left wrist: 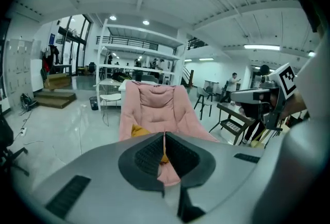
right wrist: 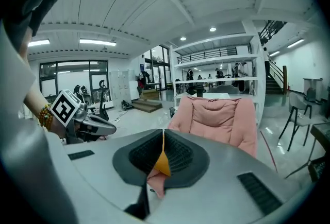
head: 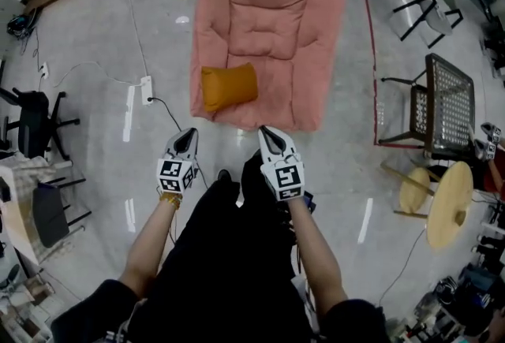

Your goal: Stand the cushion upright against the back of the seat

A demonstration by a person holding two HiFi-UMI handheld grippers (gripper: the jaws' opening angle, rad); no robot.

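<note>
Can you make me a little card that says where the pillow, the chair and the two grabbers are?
cushion: orange, lying at the seat's near left corner, away from the back
seat: pink, padded, on the floor
left gripper: shut, empty, short of the seat
right gripper: shut, empty, short of the seat
task: cushion not yet stood up

Orange cushion [head: 229, 87] on pink seat [head: 272, 26]

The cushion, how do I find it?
Find the big pink seat spread on the grey floor. The cushion lies on its near left corner in the head view. It is small and orange, the only orange thing there.
</note>
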